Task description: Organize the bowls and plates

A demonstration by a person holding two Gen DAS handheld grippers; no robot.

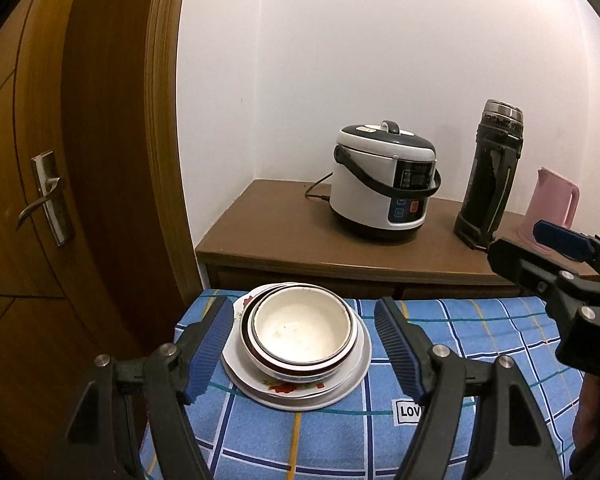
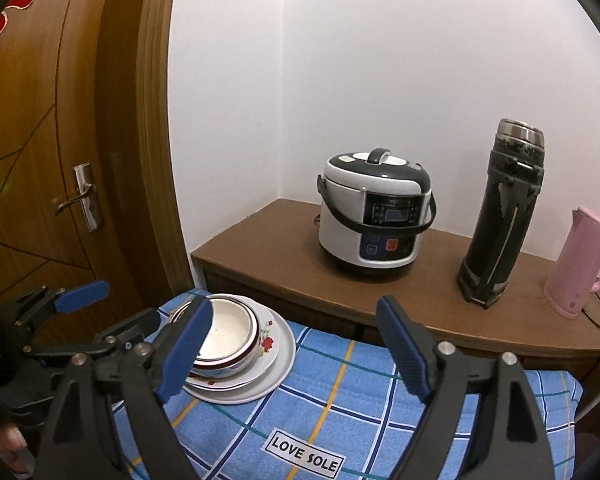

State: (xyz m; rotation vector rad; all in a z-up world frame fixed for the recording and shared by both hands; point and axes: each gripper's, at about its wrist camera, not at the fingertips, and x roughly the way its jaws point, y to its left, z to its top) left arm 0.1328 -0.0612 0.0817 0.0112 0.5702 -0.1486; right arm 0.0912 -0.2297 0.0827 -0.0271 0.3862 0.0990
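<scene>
A stack of nested white bowls [image 1: 302,334] sits on stacked white plates [image 1: 332,390] with red flowers, on a blue checked cloth [image 1: 480,344]. My left gripper [image 1: 304,350] is open, its blue fingers on either side of the stack and above it, holding nothing. In the right wrist view the bowls [image 2: 226,334] and plates [image 2: 278,358] lie at lower left. My right gripper [image 2: 296,350] is open and empty, to the right of the stack over the cloth [image 2: 340,392]. It also shows at the right edge of the left wrist view [image 1: 564,240].
A brown cabinet [image 2: 284,264] behind the cloth-covered table holds a white rice cooker [image 2: 374,220], a tall black flask [image 2: 500,220] and a pink kettle [image 2: 580,264]. A wooden door [image 1: 40,200] with a metal handle stands on the left. White walls form the corner.
</scene>
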